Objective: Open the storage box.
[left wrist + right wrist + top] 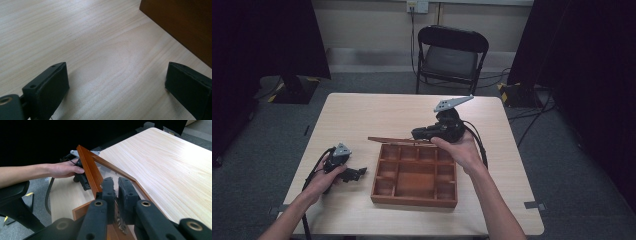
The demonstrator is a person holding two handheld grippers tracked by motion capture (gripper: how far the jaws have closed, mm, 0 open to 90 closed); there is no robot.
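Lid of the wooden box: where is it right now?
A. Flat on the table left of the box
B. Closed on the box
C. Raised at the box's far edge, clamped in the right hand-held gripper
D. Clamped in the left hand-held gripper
C: the right hand-held gripper is shut on the lid, which stands open above the box; the left hand-held gripper is open over bare table.

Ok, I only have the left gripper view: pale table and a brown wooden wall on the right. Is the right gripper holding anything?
Observer: Yes, the right gripper is shut on the edge of the brown wooden-framed glass lid.
Operator: Is that lid up?
Observer: Raised, above the far edge of the brown wooden compartment box.
Operator: Where's my gripper from the box?
Observer: The left gripper sits on the light wooden table, just left of the box.
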